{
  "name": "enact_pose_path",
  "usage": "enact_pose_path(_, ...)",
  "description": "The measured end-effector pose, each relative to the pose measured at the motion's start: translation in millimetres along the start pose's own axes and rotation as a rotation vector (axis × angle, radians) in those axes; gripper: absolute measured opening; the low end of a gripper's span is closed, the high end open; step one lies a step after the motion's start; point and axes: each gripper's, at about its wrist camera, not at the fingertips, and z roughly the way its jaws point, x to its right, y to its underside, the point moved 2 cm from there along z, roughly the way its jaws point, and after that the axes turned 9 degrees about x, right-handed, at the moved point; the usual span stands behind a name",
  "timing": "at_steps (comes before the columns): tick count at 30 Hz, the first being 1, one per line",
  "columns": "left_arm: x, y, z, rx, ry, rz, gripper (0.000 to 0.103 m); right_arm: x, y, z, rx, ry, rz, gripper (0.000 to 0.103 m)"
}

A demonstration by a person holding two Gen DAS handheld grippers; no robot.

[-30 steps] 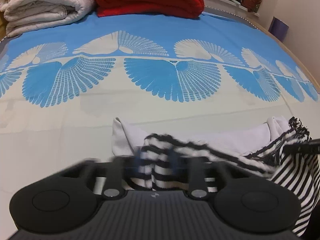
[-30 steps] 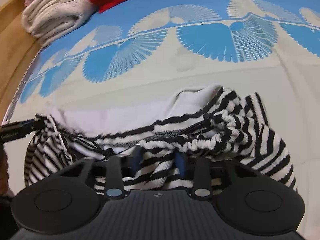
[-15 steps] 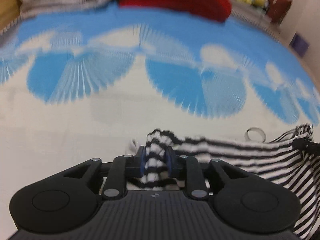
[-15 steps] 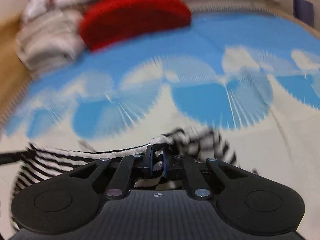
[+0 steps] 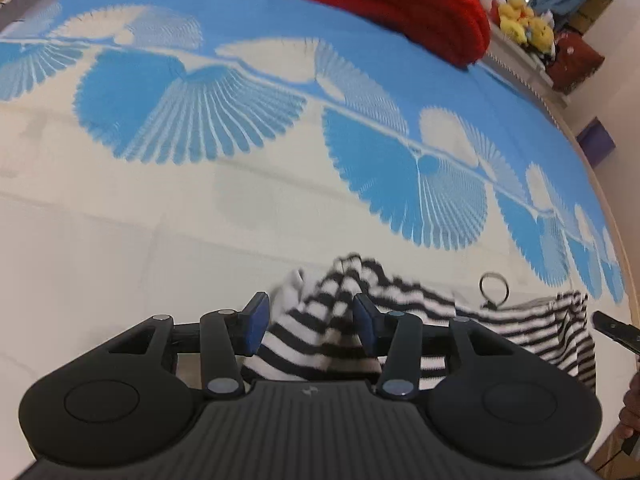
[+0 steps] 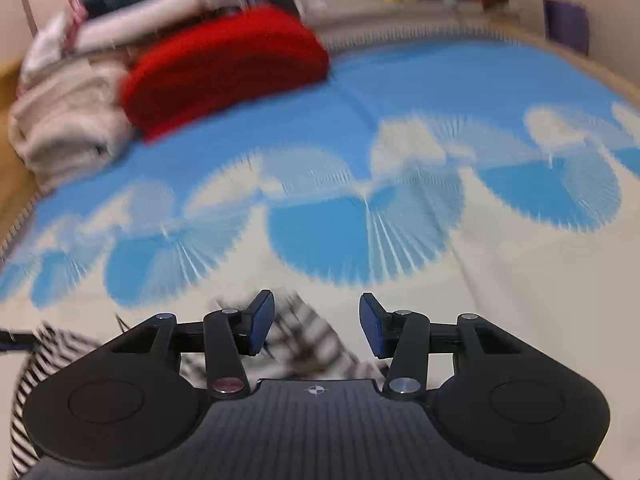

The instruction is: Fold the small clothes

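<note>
On the bed (image 5: 120,240), both claws, left (image 5: 308,322) and right (image 6: 316,322), gape empty over the striped garment (image 5: 344,320); smooth it flat before regripping.

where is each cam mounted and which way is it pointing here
Left wrist: sits on the left gripper, looking forward along its open fingers across the bed; the striped garment lies between them.
Right wrist: sits on the right gripper, fingers open, facing the same way; the picture is blurred.
Shared: striped garment, red blanket, yellow plush toys.
</note>
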Motion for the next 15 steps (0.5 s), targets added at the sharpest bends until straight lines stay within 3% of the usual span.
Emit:
enact_pose_path(3, 10, 4, 6, 0.003, -0.017, 0.049, 0.051, -4, 9, 16, -0.08, -0.037, -0.03, 0.049)
enact_pose_path(6, 15, 5, 11, 0.005, -0.018, 0.068, 0.05, -17, 15, 31, -0.092, -0.02, -0.108, 0.049)
enact_pose_path(10, 19, 5, 18, 0.0, -0.031, 0.103, 0.047, -25, 13, 43, -0.099, 0.003, -0.117, 0.048)
enact_pose_path(11, 19, 4, 19, -0.004, -0.03, 0.108, 0.042, -26, 14, 44, -0.101, 0.003, -0.113, 0.045)
enact_pose_path(13, 19, 3, 21, -0.011, -0.013, 0.119, 0.017, -25, 14, 50, -0.123, -0.015, -0.107, 0.022)
enact_pose_path(15, 20, -4, 14, 0.042, -0.016, 0.121, 0.012, -26, 10, 47, -0.104, -0.002, -0.123, 0.007)
